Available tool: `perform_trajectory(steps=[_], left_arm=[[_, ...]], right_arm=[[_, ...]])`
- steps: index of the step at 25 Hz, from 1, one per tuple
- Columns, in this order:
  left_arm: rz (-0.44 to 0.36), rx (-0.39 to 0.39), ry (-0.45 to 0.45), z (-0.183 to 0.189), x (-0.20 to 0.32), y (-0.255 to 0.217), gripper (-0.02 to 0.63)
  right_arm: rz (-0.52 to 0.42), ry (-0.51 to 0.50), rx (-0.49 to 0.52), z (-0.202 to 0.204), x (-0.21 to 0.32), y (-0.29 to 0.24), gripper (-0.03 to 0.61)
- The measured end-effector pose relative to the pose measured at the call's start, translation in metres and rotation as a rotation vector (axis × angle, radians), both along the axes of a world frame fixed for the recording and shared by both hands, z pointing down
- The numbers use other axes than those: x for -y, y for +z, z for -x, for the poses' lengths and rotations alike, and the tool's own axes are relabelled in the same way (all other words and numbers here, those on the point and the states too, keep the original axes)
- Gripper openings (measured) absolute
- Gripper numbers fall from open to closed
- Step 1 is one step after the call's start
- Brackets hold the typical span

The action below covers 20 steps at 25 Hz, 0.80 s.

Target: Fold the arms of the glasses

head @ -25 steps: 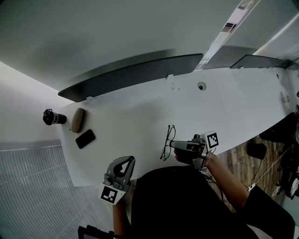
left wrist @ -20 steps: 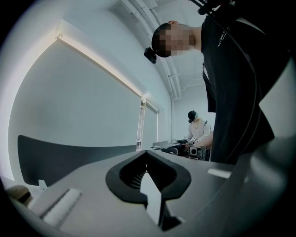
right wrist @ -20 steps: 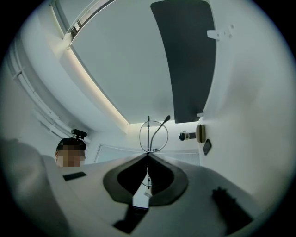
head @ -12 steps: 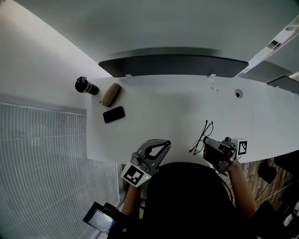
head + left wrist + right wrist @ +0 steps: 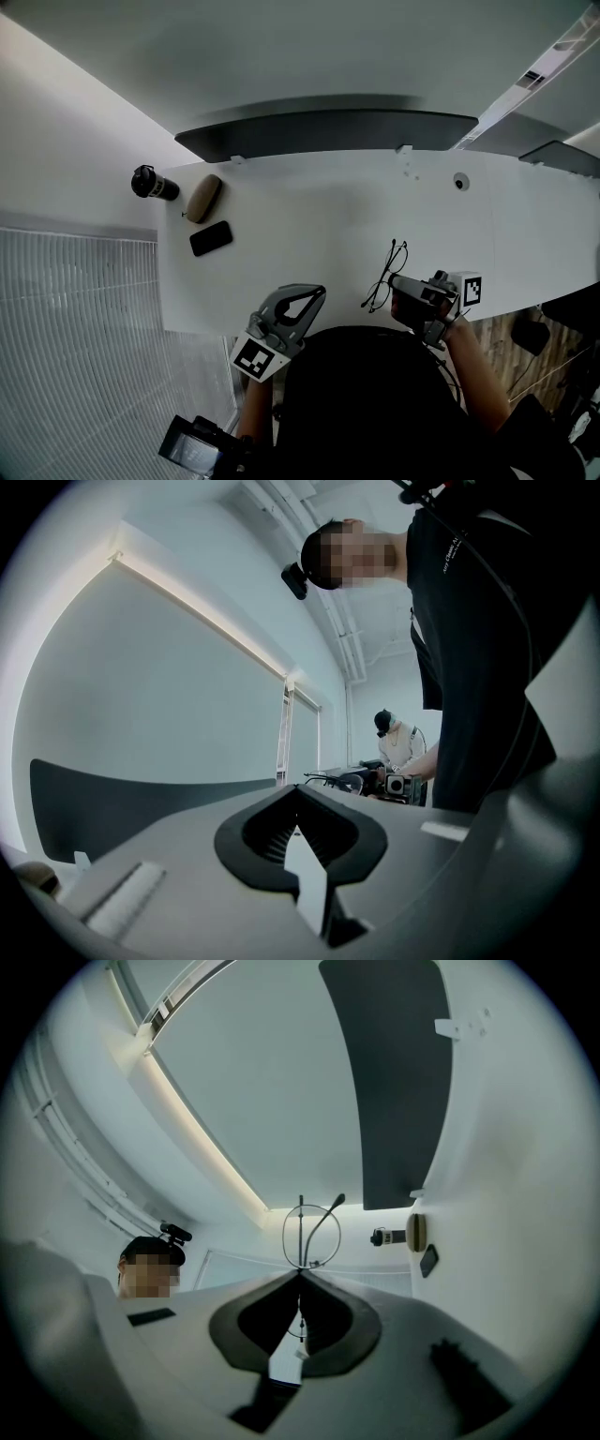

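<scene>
Right gripper view: right hand-held gripper [image 5: 300, 1277] is clamped on the glasses [image 5: 301, 1232] at the table's [image 5: 309, 216] near edge, probably steadying them. Left hand-held gripper [image 5: 298, 791] is closed on nothing, likely free for folding.

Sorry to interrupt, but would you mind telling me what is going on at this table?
A person is working on a pair of glasses with two handheld grippers. The right gripper has its jaws closed on the frame, near the front edge of the white table. The left gripper is shut and empty, off to the side. Whether the arms are folded is hard to tell.
</scene>
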<state>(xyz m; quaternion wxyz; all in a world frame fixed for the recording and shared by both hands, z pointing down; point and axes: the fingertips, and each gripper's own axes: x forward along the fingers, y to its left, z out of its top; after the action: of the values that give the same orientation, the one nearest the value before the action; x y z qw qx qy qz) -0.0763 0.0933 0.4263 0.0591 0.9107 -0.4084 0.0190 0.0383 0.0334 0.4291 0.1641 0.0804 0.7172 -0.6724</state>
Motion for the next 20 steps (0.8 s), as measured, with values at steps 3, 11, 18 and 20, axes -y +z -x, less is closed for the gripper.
perform_trajectory(steps=[3,11,18,20], left_arm=[[0.002,0.003,-0.002,0.002,0.0,0.0,0.008],[-0.039,-0.008,-0.004,-0.004,0.0,-0.005,0.008],[-0.036,0.004,0.013,-0.008,-0.002,-0.002,0.008],[-0.043,0.004,0.012,-0.008,-0.002,-0.004,0.008]], right_arm=[[-0.019,0.004,0.025,0.003,0.0,-0.006,0.011],[-0.015,-0.007,0.008,0.009,-0.006,-0.016,0.011],[-0.012,-0.024,-0.008,0.007,-0.012,-0.011,0.009],[-0.011,-0.027,-0.011,0.007,-0.012,-0.01,0.011]])
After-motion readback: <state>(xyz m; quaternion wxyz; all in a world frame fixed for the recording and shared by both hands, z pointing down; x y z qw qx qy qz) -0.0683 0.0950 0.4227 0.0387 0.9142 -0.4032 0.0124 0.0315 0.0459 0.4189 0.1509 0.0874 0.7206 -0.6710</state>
